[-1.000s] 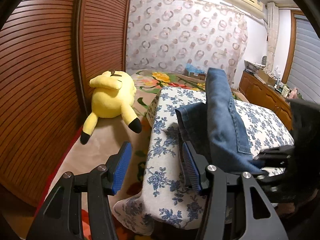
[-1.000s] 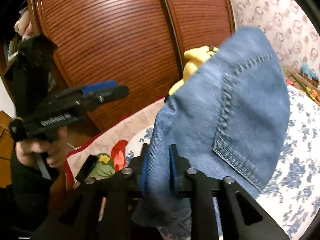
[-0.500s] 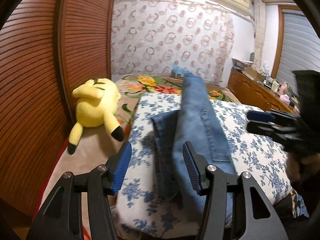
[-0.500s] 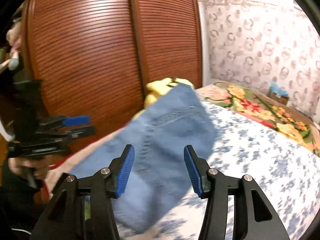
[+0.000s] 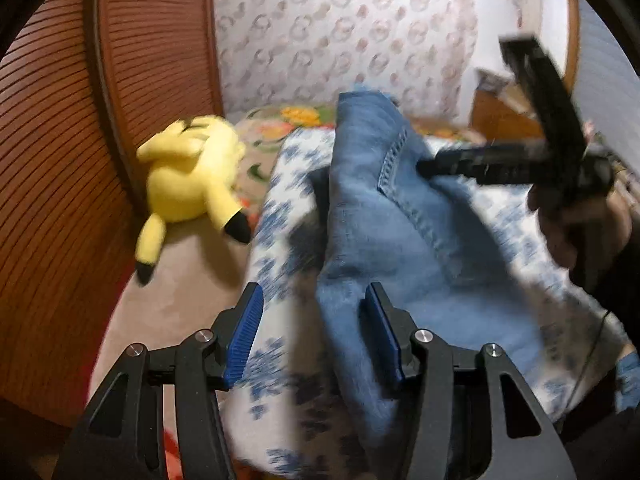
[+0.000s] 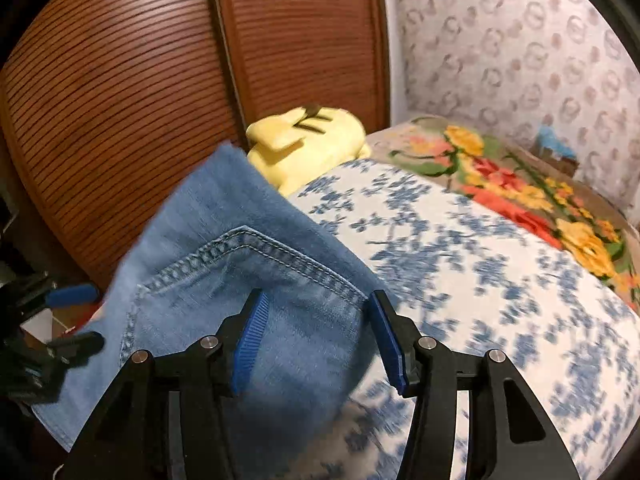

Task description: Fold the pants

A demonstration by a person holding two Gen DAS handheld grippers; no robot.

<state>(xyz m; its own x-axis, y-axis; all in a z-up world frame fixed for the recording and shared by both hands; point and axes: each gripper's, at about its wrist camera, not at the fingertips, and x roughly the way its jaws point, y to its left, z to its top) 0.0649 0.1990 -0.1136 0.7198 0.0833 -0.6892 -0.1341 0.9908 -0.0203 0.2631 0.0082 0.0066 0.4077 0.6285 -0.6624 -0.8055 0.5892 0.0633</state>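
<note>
Right hand-held gripper (image 6: pixel 316 338): jaws have just been opening and now stand apart; denim lies beneath and between them, but the pads press on nothing.
Left hand-held gripper (image 5: pixel 314 338): jaws apart as well, the inner pad right at the edge of the cloth, nothing pinched.
Pants (image 5: pixel 404 240): blue jeans lying lengthwise on the bed, 1 back pocket facing up, the near end drooping toward the bed's edge.
Step in hand: looks like a fold just laid down and both grippers let go, so it is time to tidy and re-grip.
How to do it well: take both layers together at the near edge, 1 gripper per corner, keep the seams lined up, lift level and lay the cloth down flat, no dragging.
Risk: pinching the bedcover along with the denim.
Surface: bed under a white cover with blue flowers (image 6: pixel 480 264), soft, so it will give under pressure.
Room: yellow plush toy (image 5: pixel 192 176) beside the slatted wooden doors (image 6: pixel 120 100); floral blanket (image 6: pixel 520 184) beyond; patterned curtain (image 6: pixel 520 40) behind.
</note>
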